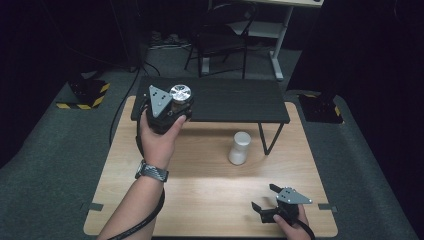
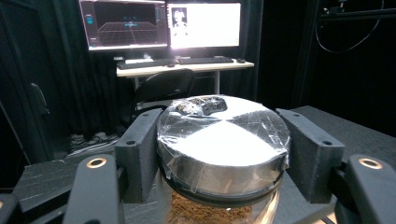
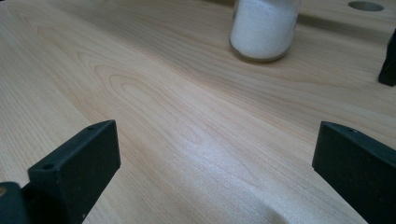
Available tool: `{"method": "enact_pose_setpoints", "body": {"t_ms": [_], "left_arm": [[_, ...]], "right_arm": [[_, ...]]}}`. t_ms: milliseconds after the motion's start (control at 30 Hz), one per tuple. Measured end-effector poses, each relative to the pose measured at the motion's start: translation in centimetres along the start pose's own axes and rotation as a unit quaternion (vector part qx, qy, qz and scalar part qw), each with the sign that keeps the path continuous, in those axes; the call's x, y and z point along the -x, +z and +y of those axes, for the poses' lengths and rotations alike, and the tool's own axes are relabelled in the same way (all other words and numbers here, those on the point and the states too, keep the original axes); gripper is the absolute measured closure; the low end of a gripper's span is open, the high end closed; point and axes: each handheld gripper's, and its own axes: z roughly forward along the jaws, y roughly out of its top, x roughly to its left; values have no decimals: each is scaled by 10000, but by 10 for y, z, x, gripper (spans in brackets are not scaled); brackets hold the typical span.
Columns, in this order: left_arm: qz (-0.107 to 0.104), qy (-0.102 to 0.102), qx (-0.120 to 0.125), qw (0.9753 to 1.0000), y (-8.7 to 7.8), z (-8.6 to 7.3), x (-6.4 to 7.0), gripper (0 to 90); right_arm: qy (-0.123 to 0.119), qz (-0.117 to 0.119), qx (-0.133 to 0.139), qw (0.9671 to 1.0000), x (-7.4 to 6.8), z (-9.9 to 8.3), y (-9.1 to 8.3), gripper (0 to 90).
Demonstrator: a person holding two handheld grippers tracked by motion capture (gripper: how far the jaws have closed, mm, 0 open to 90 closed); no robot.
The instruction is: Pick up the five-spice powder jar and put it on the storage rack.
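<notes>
Gripping a jar (image 2: 223,154) between my left claw's (image 1: 172,107) jaws over the black shelf (image 1: 235,100), I hold it upright, lid up. My right claw (image 1: 265,200) gapes empty above the table (image 1: 200,195).

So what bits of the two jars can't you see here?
- Brown jar: its bottom is cut off by the lower edge of the left gripper view; in the high view the left tool and hand hide its body.
- White jar: its top is cut off by the upper edge of the right gripper view; in the high view it is too small to see the contents.
</notes>
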Motion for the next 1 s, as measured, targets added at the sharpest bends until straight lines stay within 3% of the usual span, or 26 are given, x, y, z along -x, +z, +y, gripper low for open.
{"method": "enact_pose_setpoints", "body": {"t_ms": [433,1000], "left_arm": [[129,-156,-140,9997,31,6,-5,350],[163,-182,-234,9994,56,4,1,349]], "right_arm": [[-35,50,16,10000,1,-1,-1,4],[-65,66,37,9999,1,-2,-1,4]]}}
